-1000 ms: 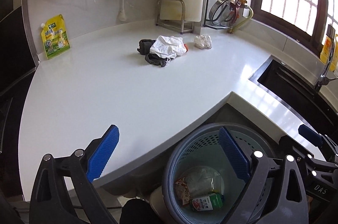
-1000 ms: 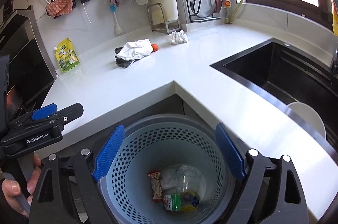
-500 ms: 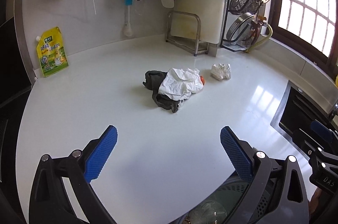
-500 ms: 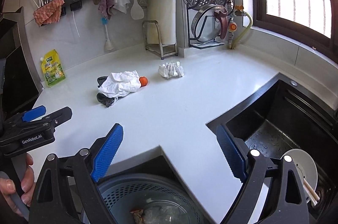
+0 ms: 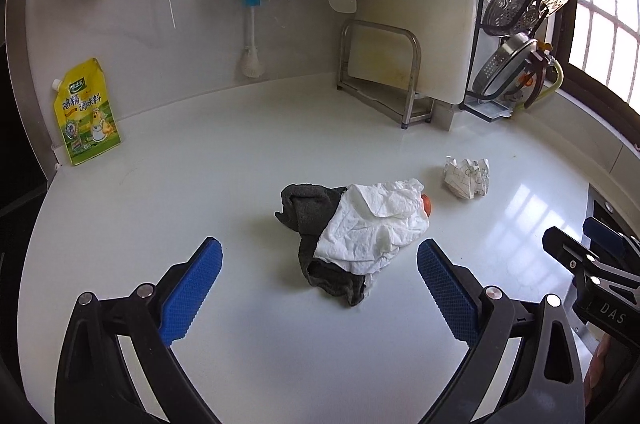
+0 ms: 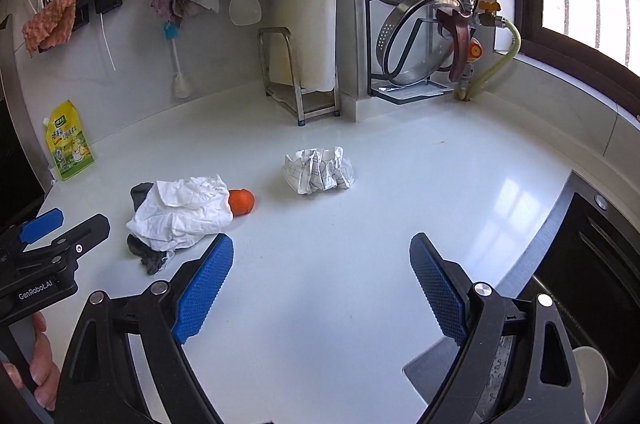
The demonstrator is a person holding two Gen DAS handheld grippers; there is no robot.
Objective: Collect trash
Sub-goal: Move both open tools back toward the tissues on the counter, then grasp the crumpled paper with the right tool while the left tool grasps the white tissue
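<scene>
The left hand-held gripper (image 5: 319, 284) is released, its blue ribbed pads spread wide above the glossy white bench (image 5: 168, 207) and holding nothing. Directly ahead, between the lines of its two fingers, lies a crumpled white paper towel (image 5: 374, 222) draped over a dark grey cloth (image 5: 306, 209); a small orange object (image 5: 427, 203) shows at the far right edge of the towel, touching it. Further right and apart from this pile sits a crumpled ball of white paper with printed lines (image 5: 466, 172). The right hand-held gripper (image 6: 321, 278) is likewise released and empty, hovering over the bench with the paper ball (image 6: 319, 171) ahead of it, roughly centred between its fingers, and the towel pile (image 6: 184, 212) off its left finger. A yellow spouted pouch (image 5: 86, 113) leans against the back wall at far left.
</scene>
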